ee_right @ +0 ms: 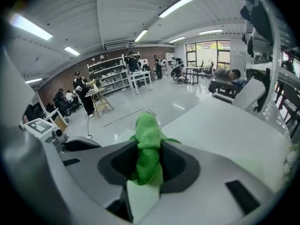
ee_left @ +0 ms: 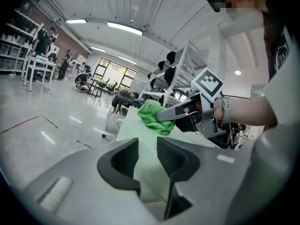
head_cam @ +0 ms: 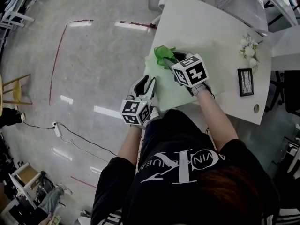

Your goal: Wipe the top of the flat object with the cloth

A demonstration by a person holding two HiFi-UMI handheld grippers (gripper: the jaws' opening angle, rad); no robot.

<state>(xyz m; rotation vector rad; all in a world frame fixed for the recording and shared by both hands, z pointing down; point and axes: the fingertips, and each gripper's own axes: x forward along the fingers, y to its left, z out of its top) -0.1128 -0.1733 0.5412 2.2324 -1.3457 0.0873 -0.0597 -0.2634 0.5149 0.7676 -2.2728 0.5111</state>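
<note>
The right gripper (ee_right: 149, 161) is shut tight on a green cloth (ee_right: 147, 139). The cloth is bunched up between the two jaws and sticks out past their tips. It is pushed down onto a pale green mat (head_cam: 171, 93), near the mat's far corner. The person's right arm reaches over the mat to get there.

The left gripper (ee_left: 147, 156) has its jaws apart, and they do not pinch anything. It is at the near left edge of the mat. A bit of the mat shows in the gap between the jaws. I cannot tell if the jaws touch it. From this gripper's view, the other gripper and its cloth are farther along the mat.

The mat lies flat on a white table (head_cam: 211, 32), at the side close to the person. On the right side of the table, well apart from the mat, sits a small bunch of white flowers (head_cam: 248, 48). Near the flowers lies a little black picture frame (head_cam: 245, 82). A small round hole (head_cam: 256, 108) is in the table just past the frame.

To the left of the table is a shiny grey floor (head_cam: 93, 55). A white power strip (head_cam: 57, 129) with a black cord lies on it. A yellow wooden chair (head_cam: 16, 90) stands at the far left.
</note>
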